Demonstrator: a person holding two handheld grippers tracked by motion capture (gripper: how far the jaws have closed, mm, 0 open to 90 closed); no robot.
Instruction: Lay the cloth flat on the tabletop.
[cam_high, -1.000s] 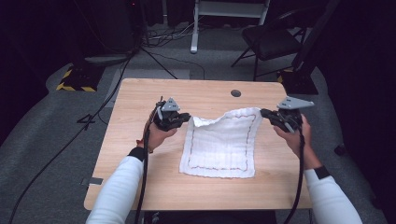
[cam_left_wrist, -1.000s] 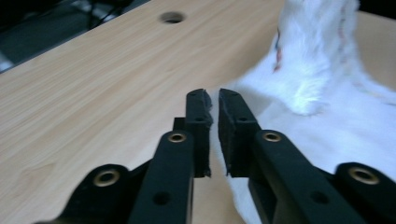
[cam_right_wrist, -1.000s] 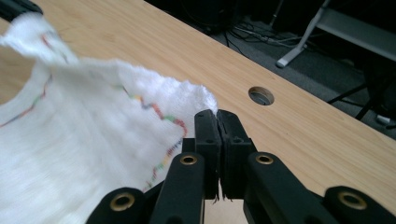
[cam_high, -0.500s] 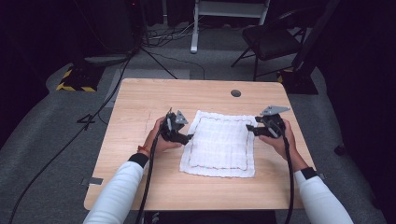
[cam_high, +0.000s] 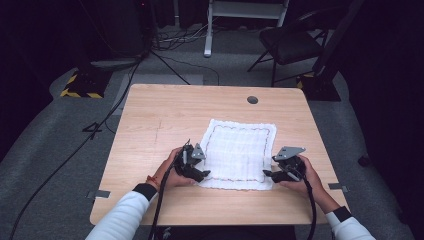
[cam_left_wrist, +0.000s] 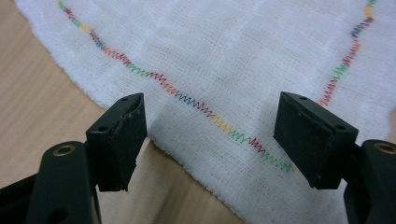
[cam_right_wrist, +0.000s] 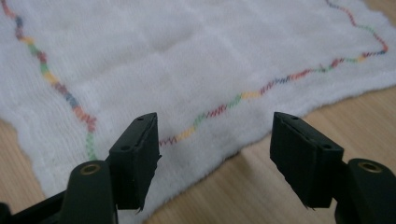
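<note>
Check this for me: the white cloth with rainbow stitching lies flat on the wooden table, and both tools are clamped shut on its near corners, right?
Not quite. Both tools are open, as the two gripper views show: the left tool and the right tool stand at the near corners of the white cloth, pinching nothing. The cloth does lie flat on the wooden table.

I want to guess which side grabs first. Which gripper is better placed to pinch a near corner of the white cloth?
Neither clearly; slightly the left. The left gripper has its open fingers over the cloth's near edge, stitching between them. The right gripper is open beside its corner, mostly over the table.
</note>
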